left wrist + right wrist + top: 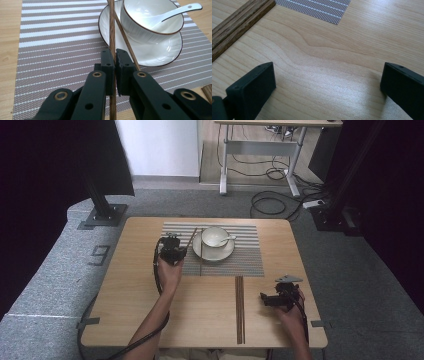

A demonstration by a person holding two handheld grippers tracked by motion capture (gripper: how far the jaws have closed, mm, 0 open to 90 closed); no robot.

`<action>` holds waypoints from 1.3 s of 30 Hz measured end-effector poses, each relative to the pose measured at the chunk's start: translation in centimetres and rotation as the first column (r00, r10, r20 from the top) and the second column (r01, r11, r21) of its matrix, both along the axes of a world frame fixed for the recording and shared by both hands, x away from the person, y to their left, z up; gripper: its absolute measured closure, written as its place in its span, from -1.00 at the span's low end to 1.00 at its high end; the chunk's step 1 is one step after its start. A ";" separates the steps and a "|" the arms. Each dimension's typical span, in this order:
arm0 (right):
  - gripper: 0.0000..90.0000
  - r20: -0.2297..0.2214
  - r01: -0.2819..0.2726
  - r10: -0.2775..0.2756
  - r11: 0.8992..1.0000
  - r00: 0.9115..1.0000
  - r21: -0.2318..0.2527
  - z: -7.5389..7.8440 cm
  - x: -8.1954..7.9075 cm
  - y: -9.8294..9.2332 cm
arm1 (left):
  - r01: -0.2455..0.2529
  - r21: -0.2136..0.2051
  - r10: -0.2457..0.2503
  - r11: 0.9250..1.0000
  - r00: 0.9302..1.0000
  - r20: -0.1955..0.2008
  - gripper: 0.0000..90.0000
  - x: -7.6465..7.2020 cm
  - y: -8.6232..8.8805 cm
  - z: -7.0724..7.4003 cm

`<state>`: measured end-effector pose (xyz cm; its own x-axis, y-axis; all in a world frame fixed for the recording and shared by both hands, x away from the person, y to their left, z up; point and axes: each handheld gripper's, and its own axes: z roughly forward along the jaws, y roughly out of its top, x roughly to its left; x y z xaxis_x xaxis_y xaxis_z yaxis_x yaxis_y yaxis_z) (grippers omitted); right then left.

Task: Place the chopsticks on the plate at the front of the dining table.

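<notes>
The left gripper (115, 58) has its two black jaws pinched tight on a thin dark-brown wooden chopstick (112, 30), which runs straight up between the pads and out over the rim of the white round saucer (160, 53). In the high view that gripper (172, 251) sits just left of the saucer (213, 254), above the striped grey-and-white woven placemat (240, 262), with the person's left hand (169, 272) behind it. A second dark-brown wooden chopstick (125, 37) lies slanted, crossing the held one near the saucer's rim and leaning against the saucer's edge.

On the saucer stands a white ceramic bowl with a thin dark rim (152, 22), and in the bowl rests a white ceramic spoon (175, 13), its handle sticking out over the far side.

The right gripper (328, 85) has its jaws spread wide with nothing between them, just the light wooden table (332, 57) beneath. In the high view it (275, 299) rests well away from the saucer, near the table's right front corner. Between it and the saucer, just below the placemat, a long dark wooden strip (239, 310) lies flat on the table, pointing toward the front edge.
</notes>
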<state>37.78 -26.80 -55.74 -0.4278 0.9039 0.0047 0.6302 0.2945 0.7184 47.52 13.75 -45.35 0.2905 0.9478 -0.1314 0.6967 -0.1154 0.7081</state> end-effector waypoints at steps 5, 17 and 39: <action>-1.00 0.000 0.001 -0.001 1.000 1.000 0.000 0.0 0.0 0.0 | -0.006 -0.002 0.006 1.000 1.000 0.001 0.89 0.5 -0.1 0.4; -1.00 0.000 0.001 -0.001 1.000 1.000 0.001 0.0 0.0 0.0 | -0.024 -0.004 0.024 1.000 1.000 -0.019 0.89 1.3 -0.4 0.2; -1.00 -0.001 0.001 -0.001 1.000 1.000 0.000 0.0 0.0 0.0 | -0.044 -0.011 0.044 0.999 0.998 -0.046 0.89 2.8 -0.9 0.6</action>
